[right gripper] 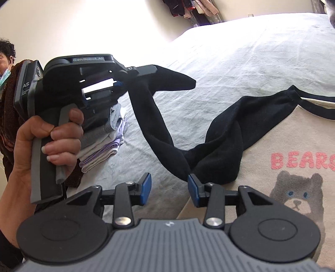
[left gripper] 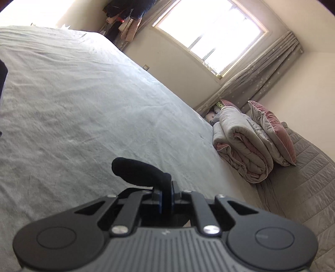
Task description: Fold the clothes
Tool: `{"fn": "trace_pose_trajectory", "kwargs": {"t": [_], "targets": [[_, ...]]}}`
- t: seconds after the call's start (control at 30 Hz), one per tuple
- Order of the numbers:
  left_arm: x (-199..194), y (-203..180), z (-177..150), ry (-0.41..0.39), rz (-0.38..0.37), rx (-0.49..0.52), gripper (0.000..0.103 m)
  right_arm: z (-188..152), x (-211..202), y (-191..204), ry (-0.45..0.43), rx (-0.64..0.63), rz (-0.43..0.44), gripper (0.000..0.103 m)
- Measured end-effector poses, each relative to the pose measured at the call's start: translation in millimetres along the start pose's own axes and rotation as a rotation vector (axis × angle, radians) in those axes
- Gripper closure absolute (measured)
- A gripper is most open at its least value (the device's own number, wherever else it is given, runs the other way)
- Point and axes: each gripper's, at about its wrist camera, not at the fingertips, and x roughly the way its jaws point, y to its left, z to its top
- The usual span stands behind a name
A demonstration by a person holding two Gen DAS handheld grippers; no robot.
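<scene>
a sunlit bedroom, with a wide bed (left gripper: 83,100) under a pale wrinkled sheet, a bright window (left gripper: 211,35) with gathered curtains (left gripper: 259,75) on the far wall, and clothes hanging (left gripper: 129,12) in the far corner. beyond the bed's far edge, a rolled quilt (left gripper: 242,144) and a pink-trimmed pillow (left gripper: 272,136) stacked on a quilted grey surface.

raised above the sheet in the right wrist view, the left gripper (right gripper: 125,81), tilted and gripped by its handle in a bare left hand (right gripper: 48,146), fingers curled around the trigger. jaws pressed together on the cuff end of a black sleeve (right gripper: 150,117), with a short black tip poking out past the clamp in the left wrist view (left gripper: 138,171). hanging down from that clamp, the sleeve, sagging to a low point and then climbing back towards the shoulder of a cream sweatshirt (right gripper: 293,142).

spread flat at the near right part of the bed, the sweatshirt, with black neckline trim, pink "bear" lettering and a fuzzy grey bear face. low over its near edge, the right gripper (right gripper: 169,189), blue pads spread wide with nothing between them, the right pad close to the sleeve's lowest fold; touching or not, cannot tell.

behind the left hand, near the bed's left edge, a small stack of folded clothes (right gripper: 104,146) in white, lilac and grey. at the far left, a masked person (right gripper: 5,69) in a dark brown top.
</scene>
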Motion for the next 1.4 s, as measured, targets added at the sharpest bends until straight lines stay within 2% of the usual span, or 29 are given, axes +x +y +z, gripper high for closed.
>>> {"fn": "trace_pose_trajectory", "kwargs": {"t": [0.17,0.33,0.53,0.63,0.8,0.9,1.0,1.17,1.4], "targets": [[-24.7,-7.8,31.2,-0.114,-0.035,0.032,0.096,10.7,-11.6,-1.0,-0.03,0.009,-0.014,0.059],[-46.3,1.7,58.8,-0.215,-0.05,0.056,0.096,21.7,1.4,-6.7,-0.05,0.056,-0.013,0.059],[-49.9,25.9,83.1,-0.272,-0.04,0.057,0.096,43.1,30.4,-13.9,-0.067,0.094,-0.024,0.059],[-46.5,39.5,86.4,-0.278,-0.024,0.04,0.096,53.8,49.3,-19.7,-0.075,0.128,-0.029,0.059],[-48.7,55.0,81.4,-0.3,-0.009,0.027,0.096,63.4,53.7,-26.7,-0.102,0.17,0.052,0.059],[-57.5,60.1,66.9,-0.318,0.013,0.032,0.095,68.9,60.0,-30.8,-0.096,0.17,0.032,0.059],[-68.9,67.8,47.2,-0.294,0.055,0.059,0.095,66.5,70.0,-33.6,-0.073,0.173,0.015,0.059],[-92.0,92.1,12.5,-0.194,0.141,0.073,0.095,59.1,86.5,-30.9,-0.028,0.156,0.004,0.059],[-124.3,142.9,-36.2,-0.047,0.294,0.011,0.094,56.9,91.7,-21.7,0.006,0.102,-0.019,0.059]]}}
